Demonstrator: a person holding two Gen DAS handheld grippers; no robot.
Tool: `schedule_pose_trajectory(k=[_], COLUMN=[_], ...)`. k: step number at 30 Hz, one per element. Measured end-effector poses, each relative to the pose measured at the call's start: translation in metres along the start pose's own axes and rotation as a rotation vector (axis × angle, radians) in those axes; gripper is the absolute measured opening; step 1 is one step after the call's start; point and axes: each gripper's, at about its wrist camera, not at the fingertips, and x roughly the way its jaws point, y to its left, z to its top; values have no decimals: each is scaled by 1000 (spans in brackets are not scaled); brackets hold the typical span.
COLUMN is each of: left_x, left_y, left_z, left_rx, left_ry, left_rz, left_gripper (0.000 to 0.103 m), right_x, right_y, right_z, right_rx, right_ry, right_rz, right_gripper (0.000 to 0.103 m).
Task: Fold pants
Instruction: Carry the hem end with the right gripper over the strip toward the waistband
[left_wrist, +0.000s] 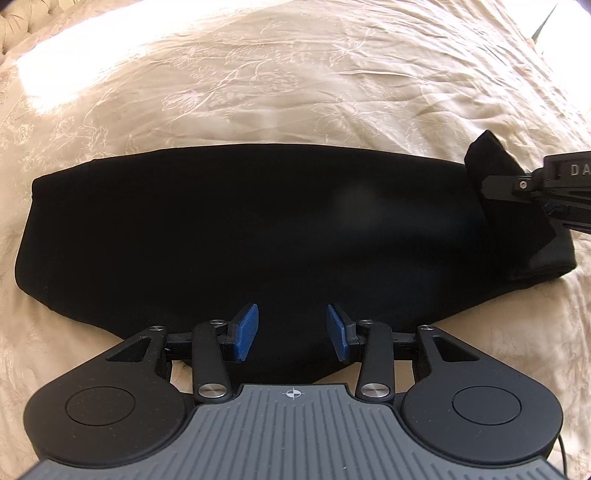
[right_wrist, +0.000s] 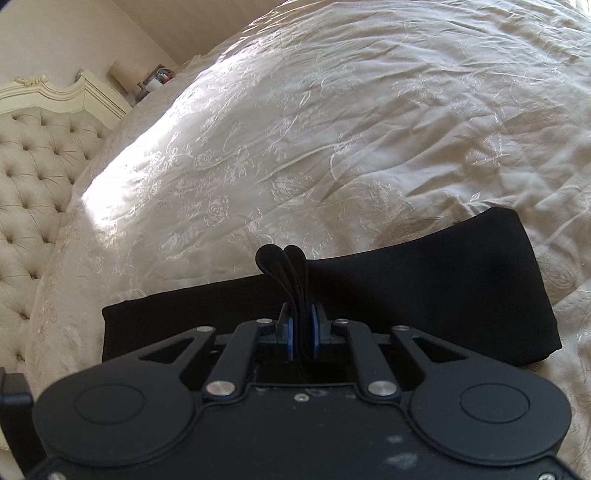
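Note:
Black pants (left_wrist: 258, 229) lie folded into a long band across the cream bedspread (left_wrist: 295, 92). My left gripper (left_wrist: 291, 332) hovers over the band's near edge, open, with its blue pads (left_wrist: 245, 332) well apart and nothing gripped. At the band's right end a flap of the pants (left_wrist: 487, 158) is lifted by my right gripper (left_wrist: 532, 184), which reaches in from the right. In the right wrist view, my right gripper (right_wrist: 301, 325) is shut on several bunched layers of the pants (right_wrist: 284, 266) that stick up between its pads. The remaining cloth (right_wrist: 424, 291) lies flat beyond.
The embroidered bedspread (right_wrist: 332, 129) stretches wide beyond the pants, wrinkled, with a bright sunlit patch at the left. A tufted headboard (right_wrist: 37, 166) stands at the far left. A bedside stand with small items (right_wrist: 159, 77) is behind it.

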Motion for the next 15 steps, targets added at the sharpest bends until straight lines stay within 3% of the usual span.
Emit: schedule_pose_trajectory(k=[6,8,15], left_x=[2,2,-3], left_y=[11,9,-7], left_z=[-3,-2,10], left_rx=[14,22,49], left_ry=[10,10,-9], left_rz=[-25,-40,-103], left_gripper=[40,40,40], right_x=[34,38,16], right_y=[9,12,30], right_z=[-9,-12,-18], right_rx=[9,15,3], right_ry=[-12,-13,-78], right_rz=[-26,-3,98], right_gripper=[24,30,33])
